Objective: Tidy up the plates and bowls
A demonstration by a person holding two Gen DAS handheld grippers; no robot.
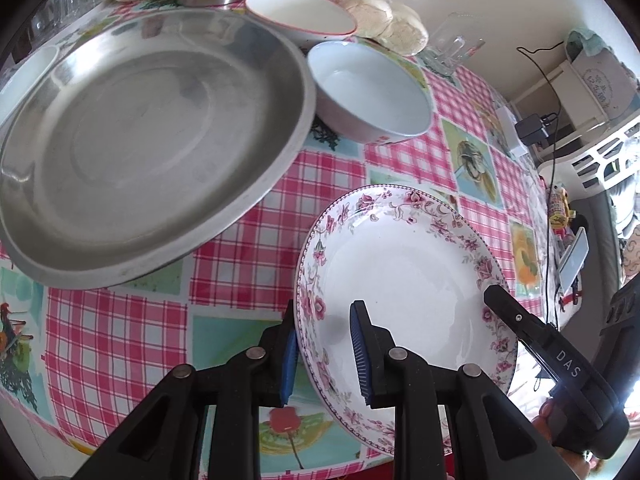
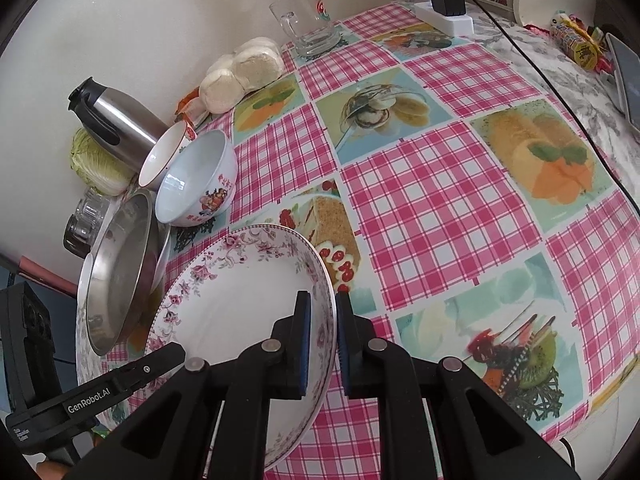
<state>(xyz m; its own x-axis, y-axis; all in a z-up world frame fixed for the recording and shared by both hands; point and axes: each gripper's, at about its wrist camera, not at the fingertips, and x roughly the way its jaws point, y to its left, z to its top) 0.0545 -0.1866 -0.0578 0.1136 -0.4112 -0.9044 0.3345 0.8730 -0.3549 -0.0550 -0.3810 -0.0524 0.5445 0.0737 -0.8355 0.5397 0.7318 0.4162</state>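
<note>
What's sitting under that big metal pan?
The metal pan rests on another dish: a white rim pokes out beneath it, with a floral edge lower down. The pan covers the rest, so how many dishes lie there cannot be told.
</note>
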